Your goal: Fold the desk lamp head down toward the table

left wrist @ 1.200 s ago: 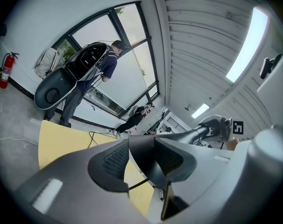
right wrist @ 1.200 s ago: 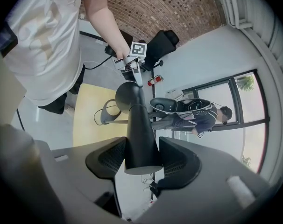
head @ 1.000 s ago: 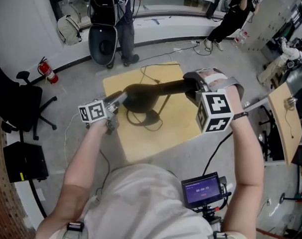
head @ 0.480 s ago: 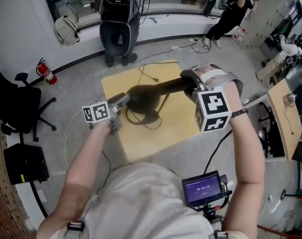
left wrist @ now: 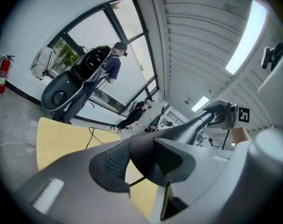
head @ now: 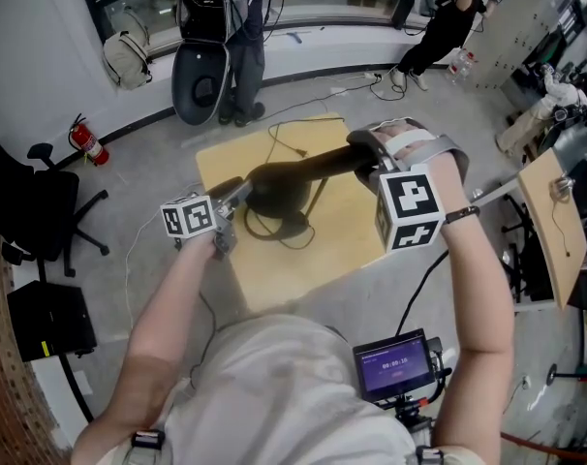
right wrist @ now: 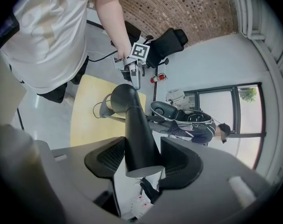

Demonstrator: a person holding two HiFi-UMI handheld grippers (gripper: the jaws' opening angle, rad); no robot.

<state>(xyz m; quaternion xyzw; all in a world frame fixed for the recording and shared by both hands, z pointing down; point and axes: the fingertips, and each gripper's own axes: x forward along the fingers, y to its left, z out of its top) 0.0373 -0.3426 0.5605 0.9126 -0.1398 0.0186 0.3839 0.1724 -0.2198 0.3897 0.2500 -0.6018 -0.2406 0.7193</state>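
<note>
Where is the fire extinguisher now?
In the head view, the fire extinguisher stands at the left, by the wall, near the black office chair.

We take this for a research lab set up in an open office hall. The floor (head: 158,168) is bare grey concrete with a loose cable (head: 424,277) trailing over it. A small wooden counter (head: 284,269) stands alone in the open, well apart from a second counter (head: 550,226). A fire extinguisher (head: 87,141) stands at the white wall near a black office chair (head: 32,197). A backpack (head: 124,58) rests under the tall windows (left wrist: 104,45), and grey lockers (head: 514,32) fill one corner. We also see a brick wall (right wrist: 179,6), strip lights (left wrist: 249,36) on a ribbed ceiling, and another person (head: 247,42) standing about.
</note>
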